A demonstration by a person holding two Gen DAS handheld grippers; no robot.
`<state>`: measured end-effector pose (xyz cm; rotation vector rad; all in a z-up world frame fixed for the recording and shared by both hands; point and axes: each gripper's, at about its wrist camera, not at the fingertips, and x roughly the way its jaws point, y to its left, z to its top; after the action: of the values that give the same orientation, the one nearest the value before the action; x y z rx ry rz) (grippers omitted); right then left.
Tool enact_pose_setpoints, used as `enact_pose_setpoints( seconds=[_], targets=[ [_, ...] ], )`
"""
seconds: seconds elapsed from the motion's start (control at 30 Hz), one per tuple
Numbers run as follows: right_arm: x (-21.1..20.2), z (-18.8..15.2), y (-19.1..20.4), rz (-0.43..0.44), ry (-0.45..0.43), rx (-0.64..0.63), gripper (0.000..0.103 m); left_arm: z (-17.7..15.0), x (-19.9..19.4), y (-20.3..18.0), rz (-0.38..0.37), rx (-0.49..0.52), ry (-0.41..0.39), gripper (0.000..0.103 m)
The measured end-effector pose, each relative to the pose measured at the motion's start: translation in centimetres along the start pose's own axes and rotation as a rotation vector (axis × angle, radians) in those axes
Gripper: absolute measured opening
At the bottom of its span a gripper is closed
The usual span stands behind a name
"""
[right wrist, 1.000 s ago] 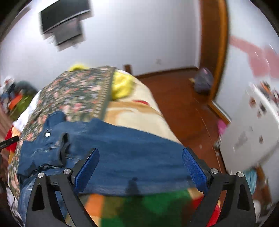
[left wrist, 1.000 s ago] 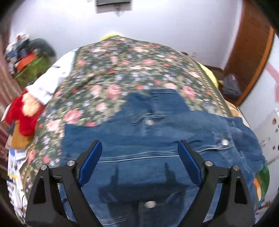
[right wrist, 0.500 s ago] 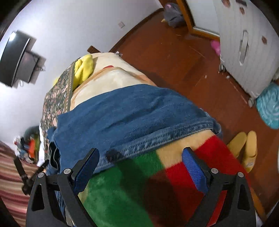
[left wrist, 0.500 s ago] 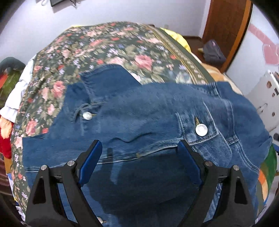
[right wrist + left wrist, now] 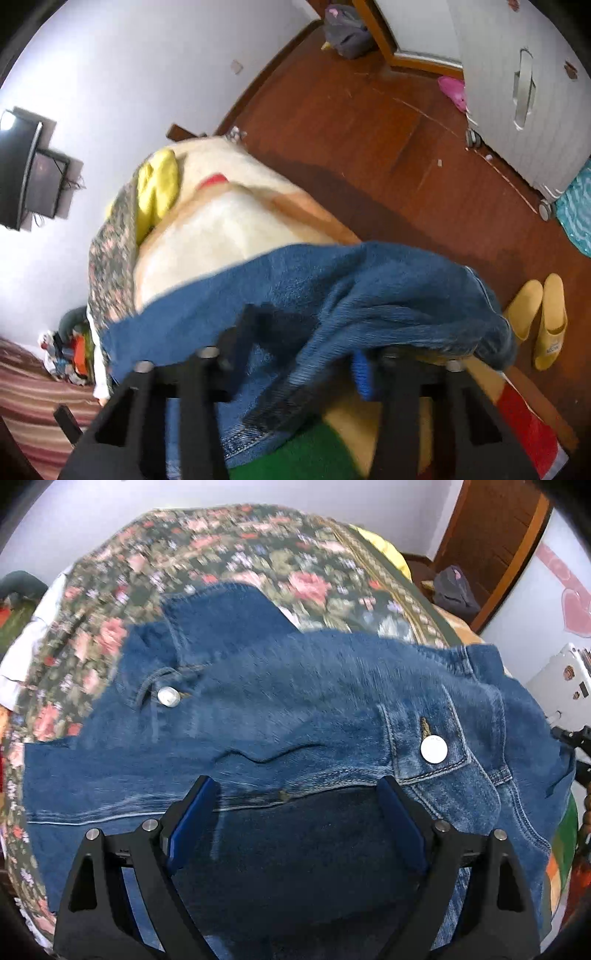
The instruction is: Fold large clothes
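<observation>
The jacket [image 5: 295, 716] lies spread across the bed [image 5: 258, 554], collar toward 11 o'clock in the left wrist view, one sleeve running off toward 3 o'clock over the bed's edge.

The big change is on the right. A second ago the right gripper [image 5: 295, 354] hung above the sleeve with its fingers spread wide; now it has dropped onto the denim and its jaws are closing, with a bunched fold of sleeve between them. The cloth is drawn up in ridges over the fingers [image 5: 364, 373], so they seem to have caught it, though blur and the draped fabric hide the contact itself. The slippers [image 5: 543, 321] on the floor at 3 o'clock show how close this hand is to the bed's edge.

The left gripper [image 5: 295, 812] has come lower and nearer over the jacket's body, and for the last half second has barely shifted. Its fingers [image 5: 192, 819] are released, spread wide just above the cloth near the hem seam, gripping nothing.

For the task, this looks like the start of the first fold: the sleeve is being taken so it can be brought in over the body, while the left hand is placed to pin or pinch next.
</observation>
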<state>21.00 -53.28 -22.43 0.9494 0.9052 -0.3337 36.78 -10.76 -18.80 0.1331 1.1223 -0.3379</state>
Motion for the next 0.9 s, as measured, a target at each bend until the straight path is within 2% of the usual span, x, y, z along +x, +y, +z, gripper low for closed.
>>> enact_pose_setpoints(
  seconds=[0.07, 0.23, 0.4, 0.5, 0.57, 0.7, 0.8, 0.9],
  targets=[
    [-1.2, 0.3, 2.2, 0.013, -0.056, -0.071, 0.027, 0.0, -1.5, 0.4, 0.016, -0.002, -0.049, 0.089],
    [-4.6, 0.5, 9.1, 0.078, -0.162, -0.225, 0.024, -0.2, -5.8, 2.4, 0.031, -0.039, -0.146, 0.089],
    [-7.9, -1.6, 18.1, 0.22, -0.215, -0.403, 0.02, -0.9, -10.6, 5.7, 0.022, -0.108, -0.262, 0.089],
    [-9.2, -4.2, 24.4, 0.331, -0.222, -0.517, 0.019, -1.3, -13.3, 7.7, 0.019, -0.141, -0.328, 0.089],
    [-9.3, -6.3, 28.1, 0.394, -0.207, -0.575, 0.019, -1.7, -14.9, 8.9, 0.03, -0.158, -0.374, 0.089],
    [-7.3, -11.7, 35.0, 0.45, -0.141, -0.708, 0.019, -3.3, -17.3, 11.3, 0.066, -0.176, -0.433, 0.089],
    [-3.6, -16.2, 38.9, 0.44, -0.036, -0.793, 0.019, -5.1, -18.0, 13.3, 0.09, -0.196, -0.437, 0.089],
    [1.6, -20.7, 40.6, 0.389, 0.102, -0.84, 0.019, -7.2, -18.1, 15.1, 0.135, -0.208, -0.427, 0.089]
  ],
)
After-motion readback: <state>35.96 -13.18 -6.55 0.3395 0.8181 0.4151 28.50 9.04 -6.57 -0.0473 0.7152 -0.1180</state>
